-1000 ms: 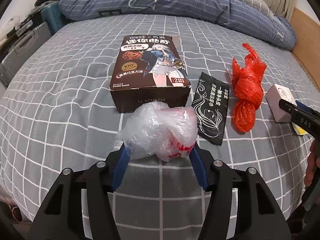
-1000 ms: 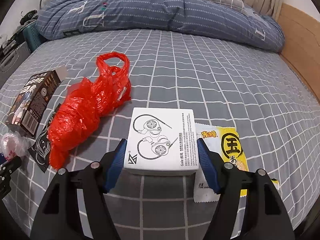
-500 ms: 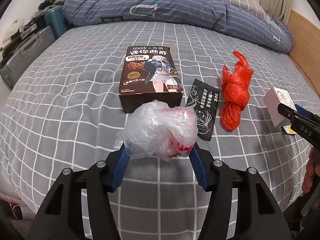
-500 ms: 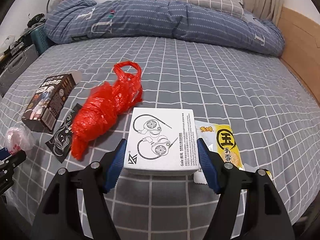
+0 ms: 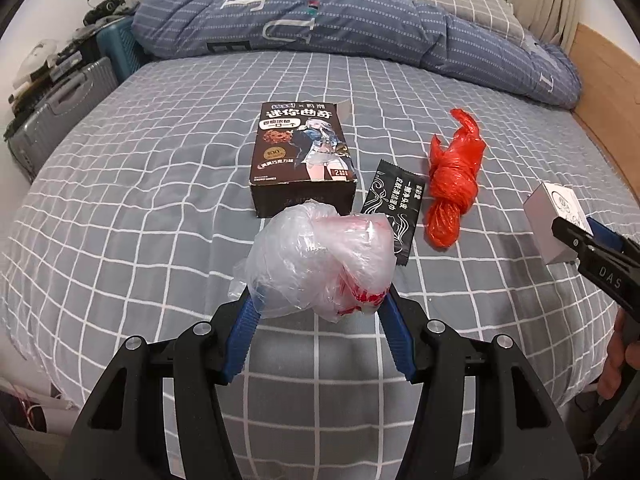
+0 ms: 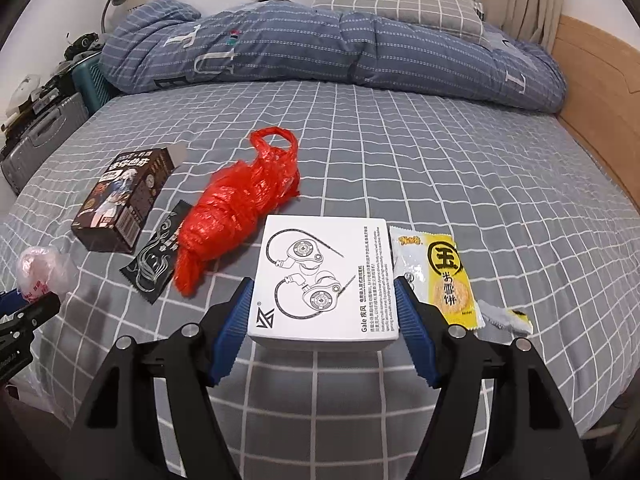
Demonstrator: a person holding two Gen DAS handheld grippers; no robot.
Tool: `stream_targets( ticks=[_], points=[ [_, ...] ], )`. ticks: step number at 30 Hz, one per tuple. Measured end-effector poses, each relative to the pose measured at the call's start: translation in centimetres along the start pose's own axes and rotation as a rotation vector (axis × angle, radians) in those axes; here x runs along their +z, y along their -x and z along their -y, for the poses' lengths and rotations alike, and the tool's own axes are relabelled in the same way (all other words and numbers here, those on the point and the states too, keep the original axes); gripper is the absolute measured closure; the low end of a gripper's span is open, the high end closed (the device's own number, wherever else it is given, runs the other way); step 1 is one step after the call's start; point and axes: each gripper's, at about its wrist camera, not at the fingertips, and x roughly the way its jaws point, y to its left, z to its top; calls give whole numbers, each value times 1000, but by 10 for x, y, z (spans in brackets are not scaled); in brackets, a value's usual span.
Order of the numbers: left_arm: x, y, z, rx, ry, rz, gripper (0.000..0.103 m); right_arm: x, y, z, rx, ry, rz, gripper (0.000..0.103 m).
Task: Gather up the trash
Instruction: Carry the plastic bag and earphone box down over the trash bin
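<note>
The left tongs (image 5: 320, 300) are closed on one crumpled clear plastic bag (image 5: 320, 256), held above the near edge of the bed (image 5: 160, 184). The right tongs (image 6: 324, 304) grip one white earphone box (image 6: 324, 280) by its two sides, also over the near edge. Four pieces of trash lie on the grey checked sheet: one dark cookie box (image 5: 304, 160) at the left, one black sachet (image 5: 394, 208) beside it, one red plastic bag (image 6: 236, 208), and one yellow snack wrapper (image 6: 444, 276) just right of the white box. One folded blue duvet (image 6: 320, 48) lies far.
</note>
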Motion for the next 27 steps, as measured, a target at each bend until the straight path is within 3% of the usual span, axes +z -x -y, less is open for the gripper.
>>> stream_targets(
  ticks=[27],
  points=[
    [-41, 59, 11, -38, 11, 20, 47, -52, 77, -13, 33, -8, 0, 37]
  ],
)
